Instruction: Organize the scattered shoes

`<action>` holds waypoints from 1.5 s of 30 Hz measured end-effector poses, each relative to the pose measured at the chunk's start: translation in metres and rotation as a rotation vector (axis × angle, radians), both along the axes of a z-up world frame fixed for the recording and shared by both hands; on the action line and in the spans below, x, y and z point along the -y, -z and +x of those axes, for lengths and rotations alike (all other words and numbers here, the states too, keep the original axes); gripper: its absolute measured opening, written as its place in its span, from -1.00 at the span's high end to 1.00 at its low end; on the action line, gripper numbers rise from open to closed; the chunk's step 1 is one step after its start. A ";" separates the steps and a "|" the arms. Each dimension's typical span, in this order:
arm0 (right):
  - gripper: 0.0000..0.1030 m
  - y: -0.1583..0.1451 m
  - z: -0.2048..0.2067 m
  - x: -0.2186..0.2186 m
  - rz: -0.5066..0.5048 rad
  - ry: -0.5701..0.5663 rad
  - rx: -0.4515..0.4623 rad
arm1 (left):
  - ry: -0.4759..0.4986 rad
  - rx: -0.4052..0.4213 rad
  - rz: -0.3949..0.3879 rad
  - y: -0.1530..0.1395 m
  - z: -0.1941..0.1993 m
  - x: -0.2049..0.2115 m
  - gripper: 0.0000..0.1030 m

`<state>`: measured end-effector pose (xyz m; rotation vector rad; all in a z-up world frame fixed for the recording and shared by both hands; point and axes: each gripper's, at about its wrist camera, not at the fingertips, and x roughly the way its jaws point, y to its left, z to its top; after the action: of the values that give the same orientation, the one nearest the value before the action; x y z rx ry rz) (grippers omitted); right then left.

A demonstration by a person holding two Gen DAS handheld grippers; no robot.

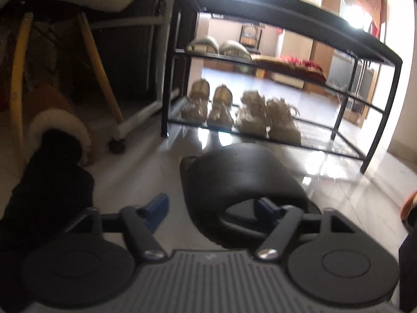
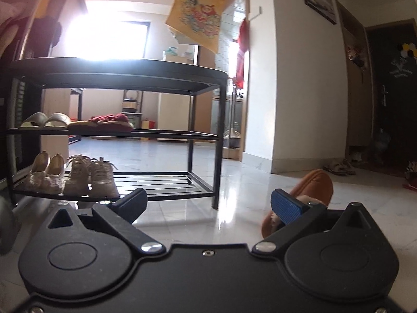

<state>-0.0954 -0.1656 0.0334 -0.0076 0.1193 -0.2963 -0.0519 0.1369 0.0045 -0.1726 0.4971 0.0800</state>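
My left gripper (image 1: 211,206) has its jaws apart around the side wall of a black shoe (image 1: 234,177), the right finger inside the opening; whether it grips is unclear. The shoe is in front of a black shoe rack (image 1: 286,13). On the rack's lower shelf stand beige flats (image 1: 208,104) and beige sneakers (image 1: 268,117); slippers (image 1: 219,47) lie on the middle shelf. My right gripper (image 2: 208,206) is open and empty. An orange slipper (image 2: 305,198) lies on the floor behind its right finger (image 2: 286,206). The rack (image 2: 120,70) stands to its left.
A fur-trimmed brown boot (image 1: 60,127) and a dark item (image 1: 47,190) lie left on the floor under a yellow-legged chair (image 1: 18,78). More footwear (image 2: 338,167) lies by the dark door (image 2: 391,99). A yellow bag (image 2: 195,18) hangs above.
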 end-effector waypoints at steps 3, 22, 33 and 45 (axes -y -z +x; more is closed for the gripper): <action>-1.00 -0.005 0.002 -0.009 0.000 -0.036 -0.007 | 0.028 0.031 -0.002 -0.009 -0.005 -0.001 -0.92; -0.87 -0.020 0.057 -0.067 0.137 -0.716 -0.223 | 0.113 0.103 0.057 -0.024 -0.009 0.013 -0.99; -0.14 -0.023 0.096 -0.091 0.192 -0.933 -0.407 | 0.157 0.135 0.042 -0.023 -0.020 0.006 -0.99; 0.42 -0.027 0.092 -0.102 0.178 -0.842 -0.341 | 0.196 0.148 0.047 -0.019 -0.026 0.009 -0.99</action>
<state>-0.0031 -0.0635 0.0603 0.0674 0.4635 0.5622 -0.0777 0.1274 0.0233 -0.0826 0.3622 -0.1117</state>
